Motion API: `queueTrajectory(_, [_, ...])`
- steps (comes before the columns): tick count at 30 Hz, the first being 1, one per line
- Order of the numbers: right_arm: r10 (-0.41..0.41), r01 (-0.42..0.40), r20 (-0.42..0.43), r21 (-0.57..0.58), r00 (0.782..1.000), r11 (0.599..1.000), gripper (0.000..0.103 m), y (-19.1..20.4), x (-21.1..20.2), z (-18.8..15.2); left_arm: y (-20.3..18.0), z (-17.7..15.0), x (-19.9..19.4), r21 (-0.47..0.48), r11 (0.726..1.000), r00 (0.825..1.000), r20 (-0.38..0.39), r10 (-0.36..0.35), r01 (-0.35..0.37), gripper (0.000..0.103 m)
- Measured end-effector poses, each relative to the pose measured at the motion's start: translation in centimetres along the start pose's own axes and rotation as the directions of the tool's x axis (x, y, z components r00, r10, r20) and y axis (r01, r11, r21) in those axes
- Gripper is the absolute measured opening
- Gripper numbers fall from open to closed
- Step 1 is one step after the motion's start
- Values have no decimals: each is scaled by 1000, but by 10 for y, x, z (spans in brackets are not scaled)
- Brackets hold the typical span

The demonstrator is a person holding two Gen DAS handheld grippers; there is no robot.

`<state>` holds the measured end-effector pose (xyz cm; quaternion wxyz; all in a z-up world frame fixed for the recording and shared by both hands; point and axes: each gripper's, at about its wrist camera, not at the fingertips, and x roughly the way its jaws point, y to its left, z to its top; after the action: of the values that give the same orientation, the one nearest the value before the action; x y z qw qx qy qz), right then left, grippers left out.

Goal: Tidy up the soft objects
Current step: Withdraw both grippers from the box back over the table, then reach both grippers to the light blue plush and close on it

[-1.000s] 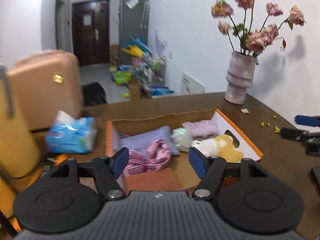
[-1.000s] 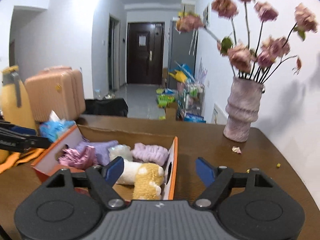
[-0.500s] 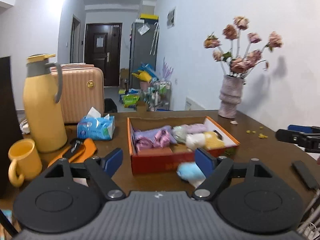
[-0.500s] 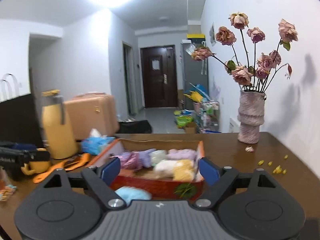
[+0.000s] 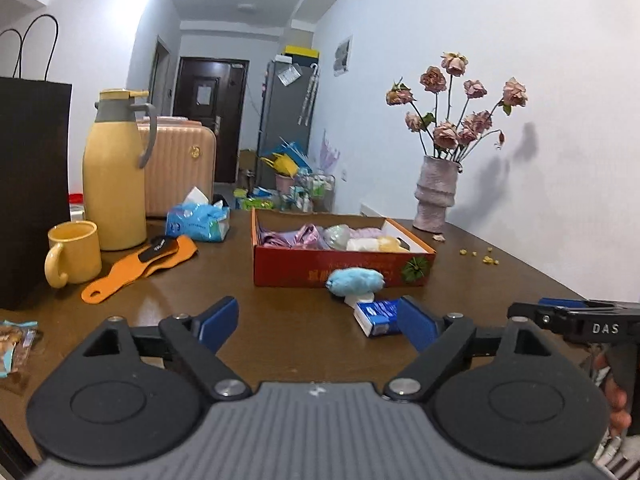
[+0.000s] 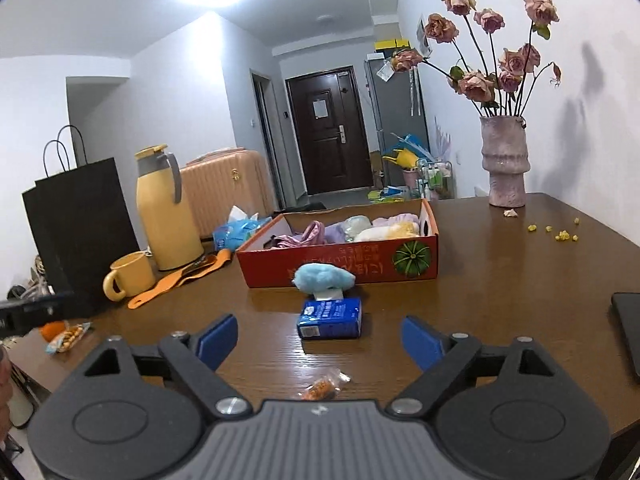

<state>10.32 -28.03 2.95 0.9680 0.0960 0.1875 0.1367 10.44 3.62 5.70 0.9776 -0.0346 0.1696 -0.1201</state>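
Observation:
A red cardboard box (image 5: 340, 270) (image 6: 340, 266) on the brown table holds several soft items in pink, purple, white and yellow. A fluffy light-blue soft toy (image 5: 355, 281) (image 6: 324, 277) lies on the table against the box's near wall. Just in front of it rests a small blue tissue pack (image 5: 378, 316) (image 6: 330, 317). My left gripper (image 5: 316, 326) hovers well short of the box, its jaws opening, nothing between them. My right gripper (image 6: 320, 340) also hangs back from the tissue pack, jaws opening and empty. It shows at the right edge of the left wrist view (image 5: 580, 316).
On the left stand a yellow jug (image 5: 114, 176), a yellow mug (image 5: 74, 252), a black paper bag (image 5: 32, 192), orange straps (image 5: 140, 266) and a blue tissue packet (image 5: 198, 222). A vase of dried roses (image 6: 505, 160) stands far right. Snack wrappers (image 6: 324, 387) (image 5: 14, 344) lie near the front edge.
Both grippers have pulled back from over the box toward the table's near edge and opened wider. The blue toy and tissue pack have come into view.

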Motion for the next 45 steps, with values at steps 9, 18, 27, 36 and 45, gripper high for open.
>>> queueTrajectory(9, [29,-26,-34,76,999,997,88,-28,49,7,-2,2,86,-41,999,992,-118,-40,36,87])
queueTrajectory(18, [125,-91,-117,260,985,961,80,-75,169,44,21,30,235,-339,930,932,-272,-239,139,82])
queueTrajectory(27, [254,-139,-225,430,941,892,53,-94,290,46,39,13,327,-533,833,870,-330,-367,150,52])
queueTrajectory(36, [260,-190,-159,357,953,915,5,-76,277,54,27,33,291,-460,843,874,-242,-421,279,32])
queueTrajectory(45, [283,-263,-89,183,955,947,5,-16,178,44,21,9,184,-373,886,899,-226,-375,276,17])
